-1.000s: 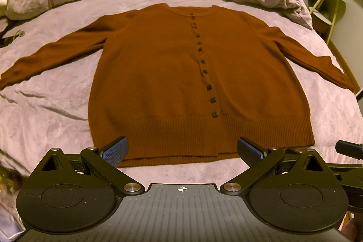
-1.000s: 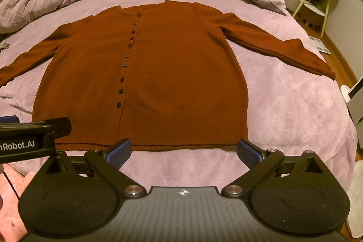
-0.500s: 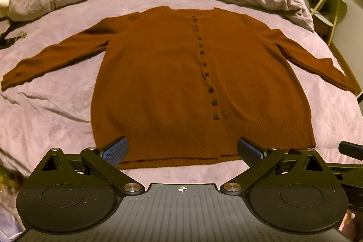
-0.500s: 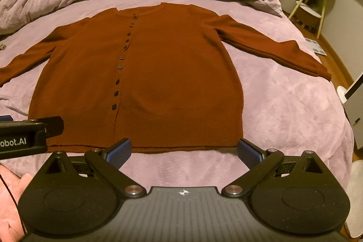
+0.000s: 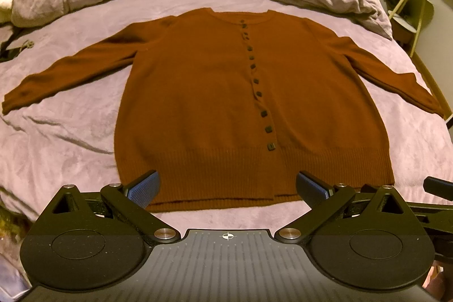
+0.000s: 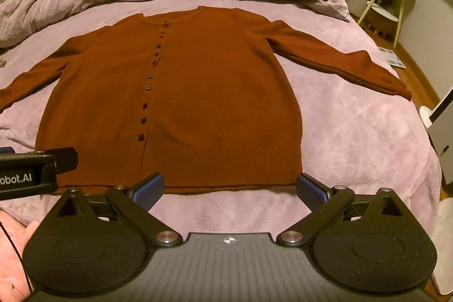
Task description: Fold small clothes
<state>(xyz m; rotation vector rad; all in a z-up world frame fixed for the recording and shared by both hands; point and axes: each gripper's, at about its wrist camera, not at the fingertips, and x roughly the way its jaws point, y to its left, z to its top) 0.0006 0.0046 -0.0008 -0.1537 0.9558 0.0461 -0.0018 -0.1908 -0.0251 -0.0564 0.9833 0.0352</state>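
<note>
Right wrist alone shows cardigan's right cuff whole.

Rust cardigan flat on bed

Held side by side at the near edge: left gripper and right gripper, both level, pointed far, jaws spread wide, blue pads empty.
</note>
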